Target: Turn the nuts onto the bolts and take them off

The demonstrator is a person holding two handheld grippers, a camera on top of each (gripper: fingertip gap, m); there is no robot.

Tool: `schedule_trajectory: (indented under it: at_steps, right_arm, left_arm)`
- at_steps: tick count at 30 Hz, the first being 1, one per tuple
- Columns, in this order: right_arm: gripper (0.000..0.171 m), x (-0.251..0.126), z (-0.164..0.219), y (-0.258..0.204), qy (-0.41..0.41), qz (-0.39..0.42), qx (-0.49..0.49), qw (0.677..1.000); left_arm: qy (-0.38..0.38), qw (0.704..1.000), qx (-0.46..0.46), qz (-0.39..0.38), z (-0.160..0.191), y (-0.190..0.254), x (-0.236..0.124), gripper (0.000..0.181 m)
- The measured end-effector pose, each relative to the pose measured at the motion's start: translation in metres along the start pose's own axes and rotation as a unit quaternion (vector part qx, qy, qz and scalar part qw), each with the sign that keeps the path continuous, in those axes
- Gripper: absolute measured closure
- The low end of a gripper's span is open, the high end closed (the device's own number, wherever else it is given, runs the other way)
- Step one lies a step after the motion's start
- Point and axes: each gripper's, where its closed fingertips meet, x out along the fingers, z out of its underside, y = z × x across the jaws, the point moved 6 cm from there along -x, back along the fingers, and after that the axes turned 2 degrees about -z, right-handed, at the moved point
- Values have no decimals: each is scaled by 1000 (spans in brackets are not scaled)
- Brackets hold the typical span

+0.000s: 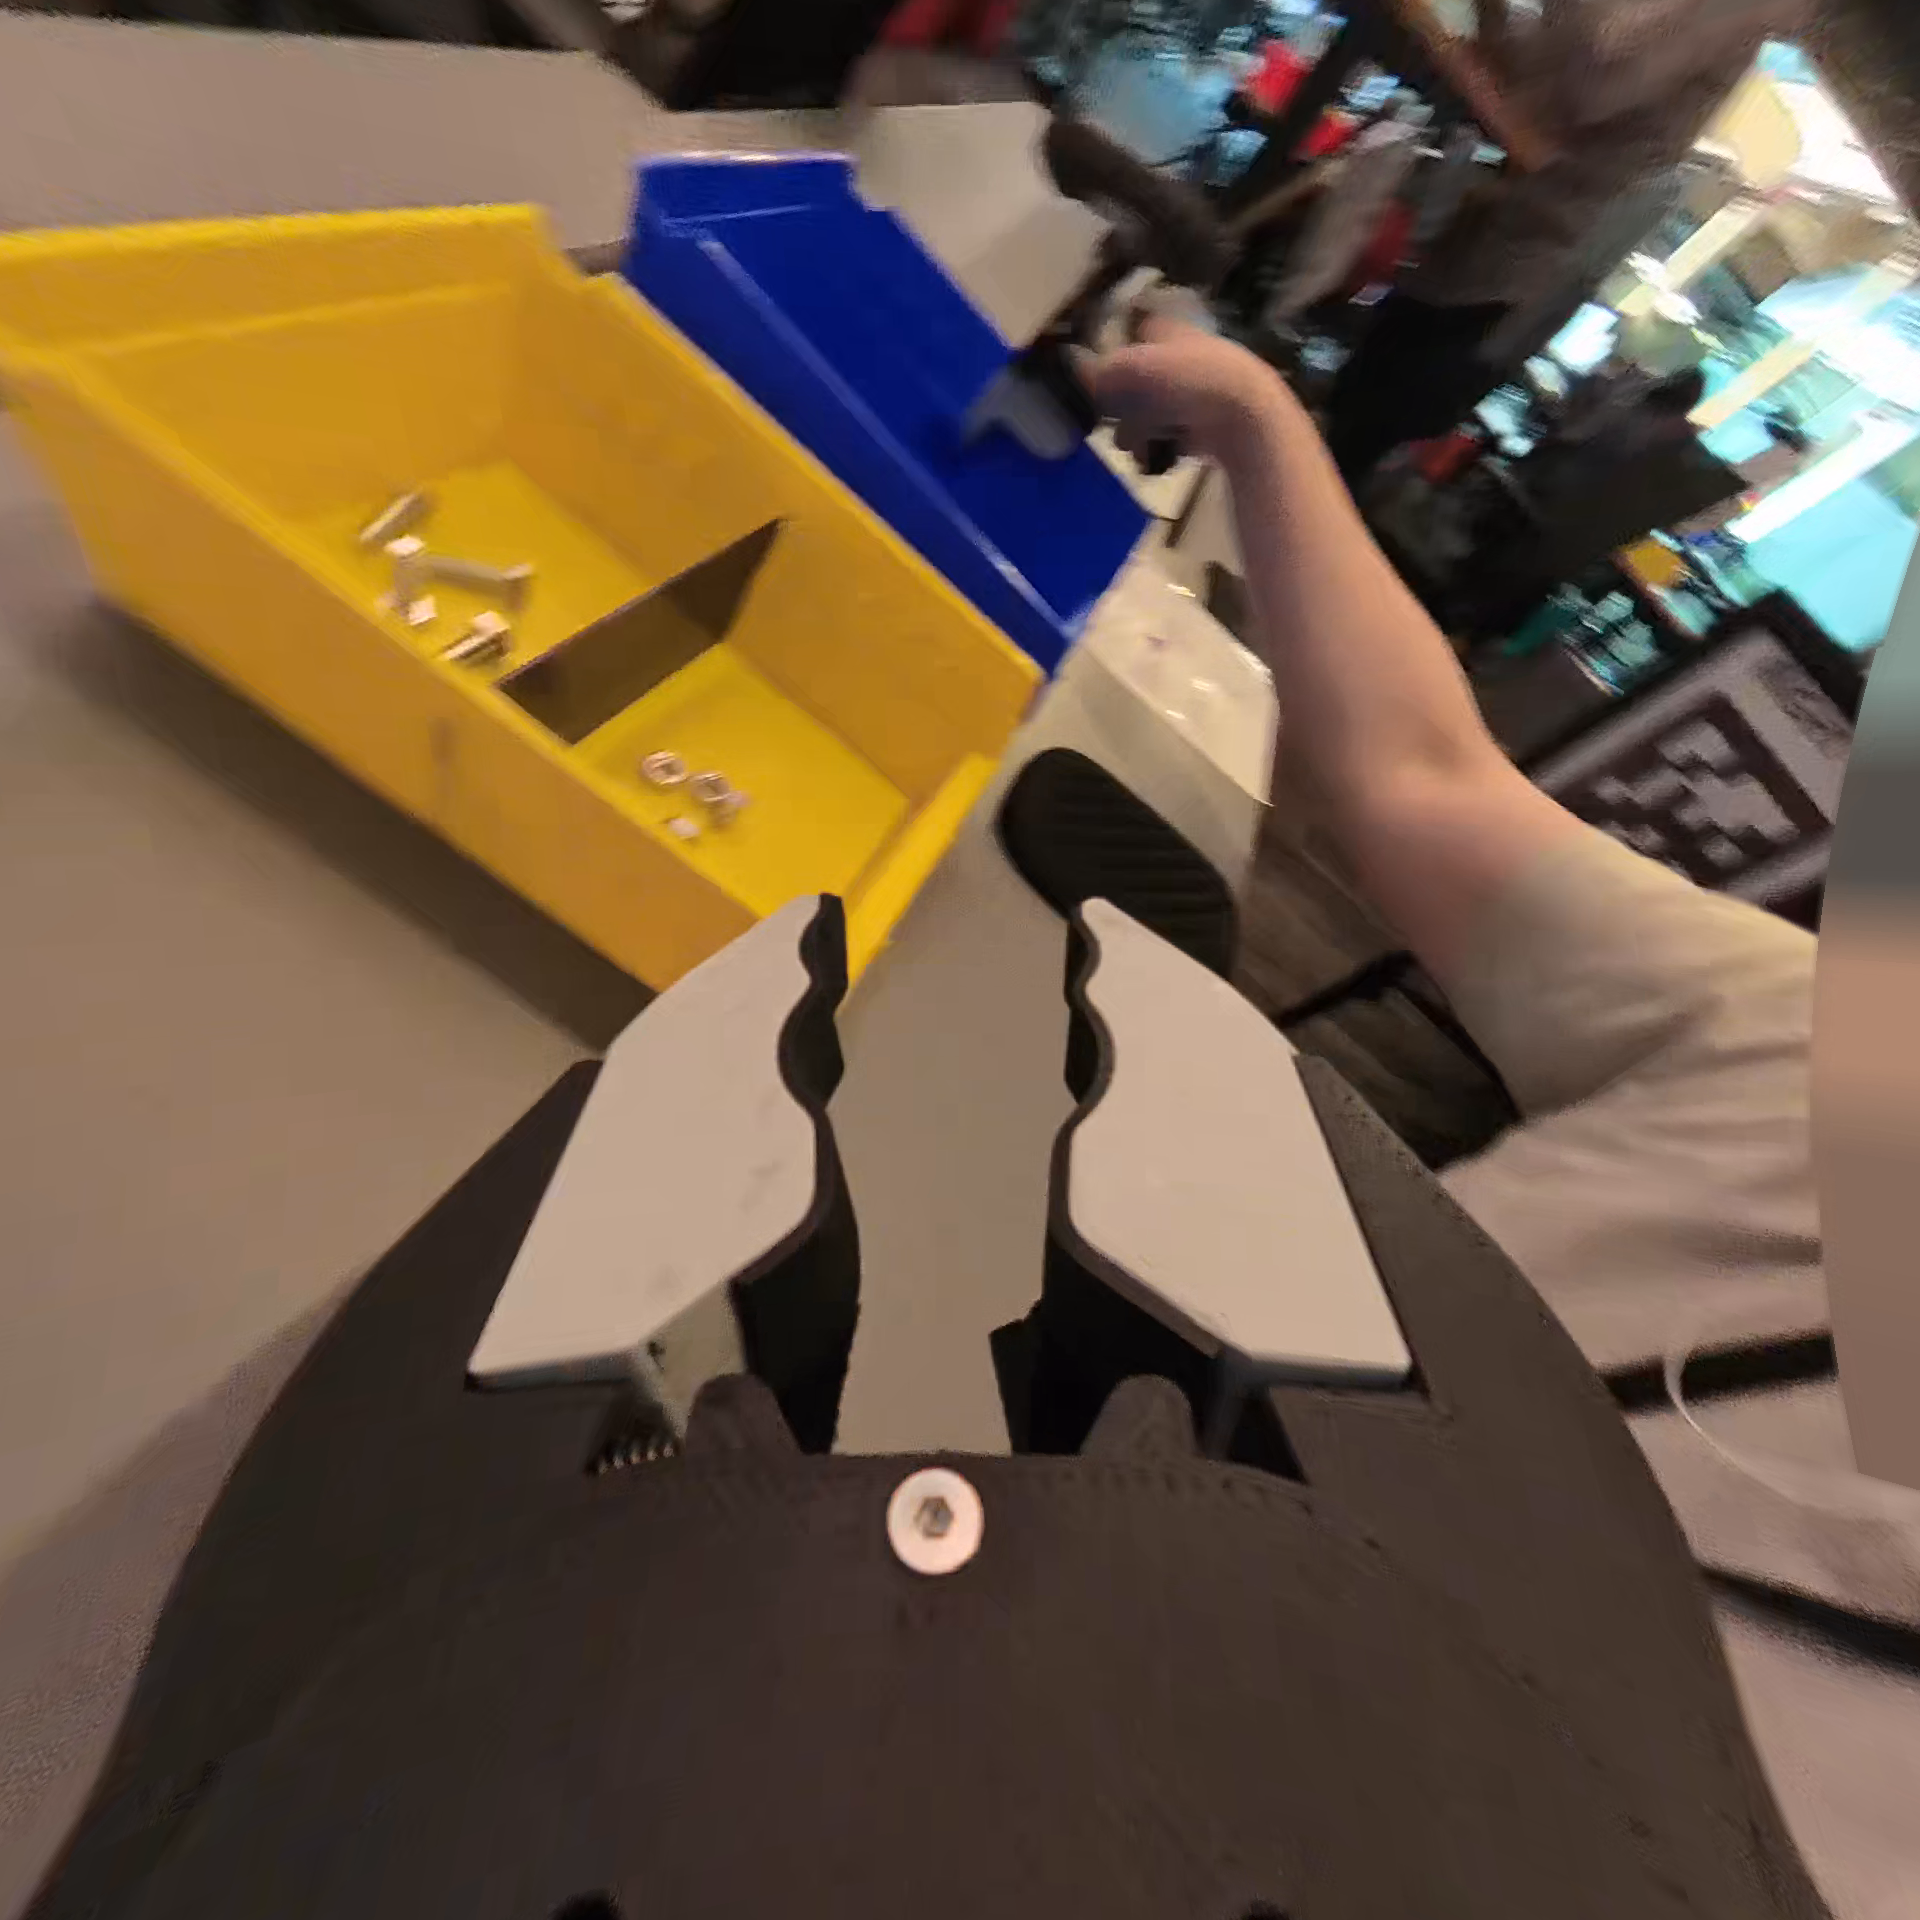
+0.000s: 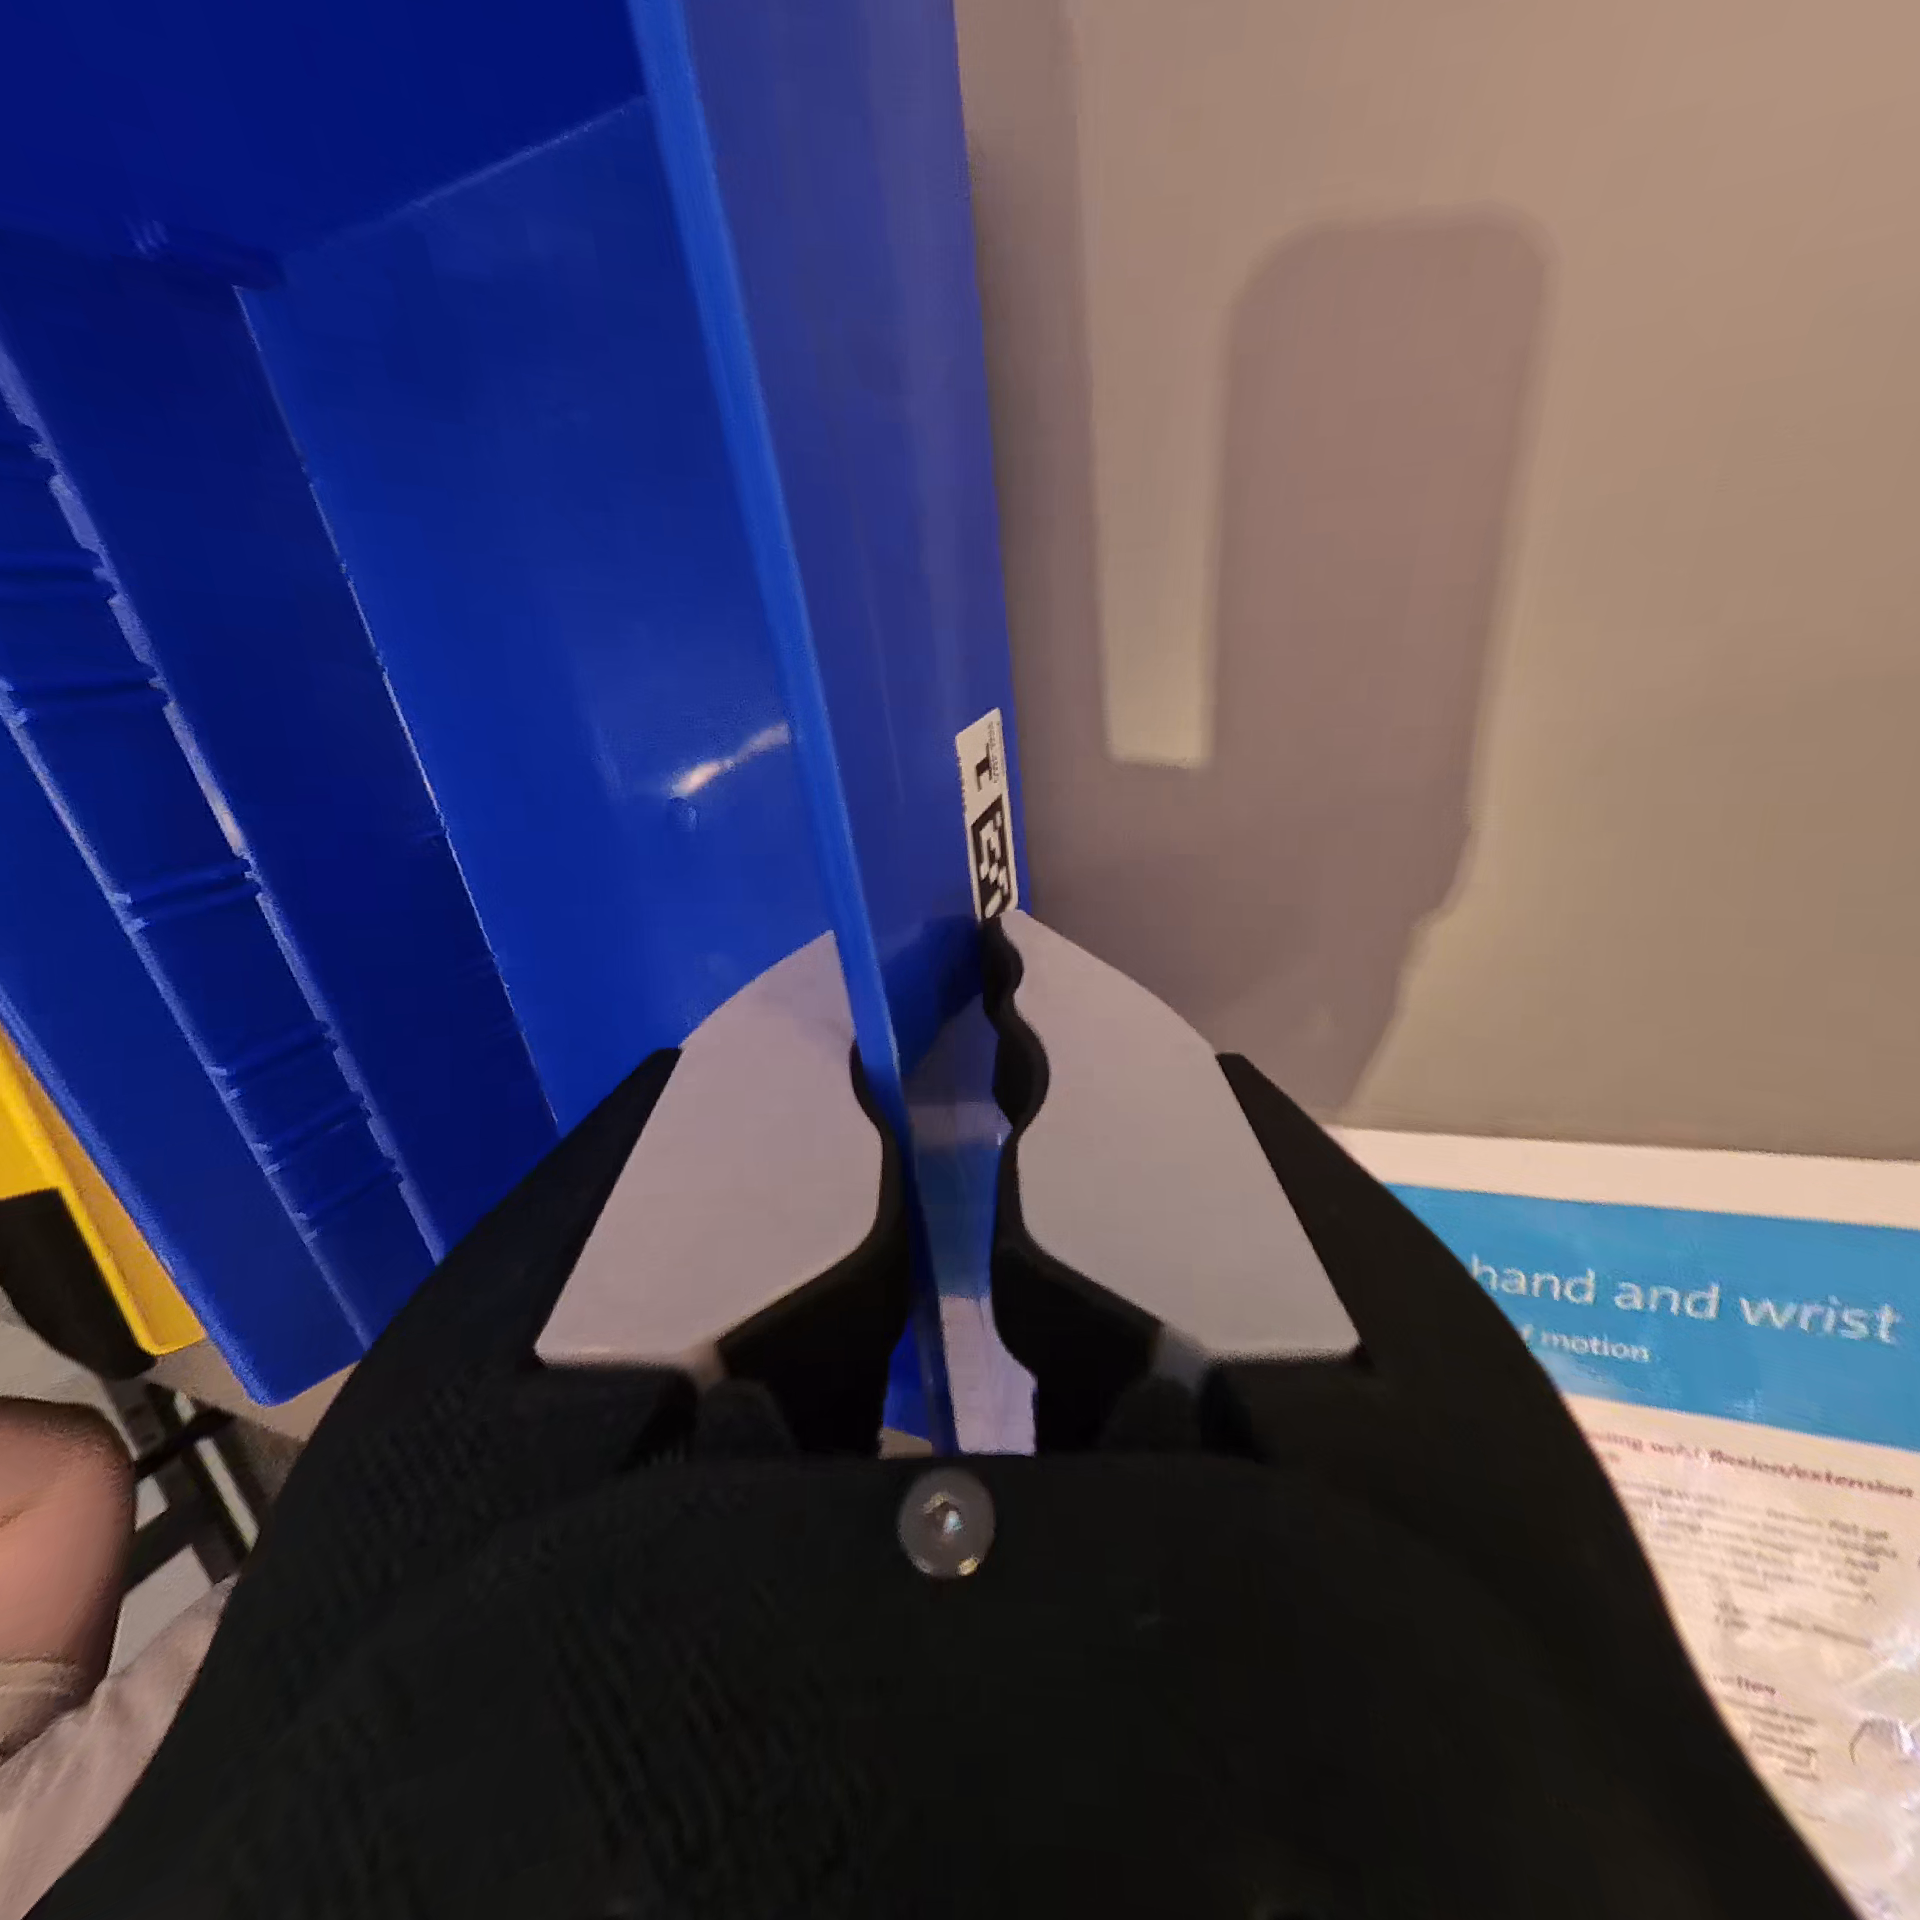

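The grey table (image 1: pixel 208 1039) carries 2 plastic parts bins side by side. The blue bin (image 2: pixel 520 727) is the one being handled: the right gripper (image 2: pixel 925 997) straddles its side wall, 1 finger inside and 1 outside, the jaws closed on the wall just beside a small white coded sticker (image 2: pixel 987 821). The yellow bin (image 1: pixel 312 665) stands touching it on the left, split by a dark divider (image 1: pixel 644 634). The far compartment holds the bolts (image 1: pixel 447 582), several lying loose; the near compartment holds the nuts (image 1: pixel 691 790), about 4 of them.

The left gripper (image 1: pixel 956 956) hangs above the table near the yellow bin's near corner, fingers apart and empty.

No nut or bolt is picked yet, so this looks like setup: positioning the blue bin. Next, the right gripper likely must release the wall, then each gripper must reach into a compartment for 1 part.

A printed sheet (image 2: pixel 1714 1351) lies at the right.
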Motion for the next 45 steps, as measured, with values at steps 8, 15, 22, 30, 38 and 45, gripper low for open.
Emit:
schedule_trajectory:
  at_steps: [8, 15, 22, 30, 38, 45]
  right_arm:
    - [151, 18, -13, -25, -18, -45, -26, 999]
    - [142, 18, 5, -31, 39, -118, 17, 992]
    - [146, 18, 21, -42, 26, -109, -45, 993]
    - [139, 21, 22, -46, 25, -152, -38, 987]
    - [141, 21, 24, -45, 22, -162, -35, 986]
    - [141, 20, 22, -43, 27, -158, -22, 987]
  left_arm:
    - [-72, 968, -28, -240, -9, -44, 48, 108]
    - [-158, 944, -104, -269, -11, -64, 107, 104]
    - [-316, 876, -104, -349, -1, -102, 129, 127]
    - [-326, 852, -155, -380, -5, -144, 106, 166]
    - [-314, 825, -209, -422, 21, -186, -9, 165]
    - [-274, 784, -284, -479, 72, -206, -138, 164]
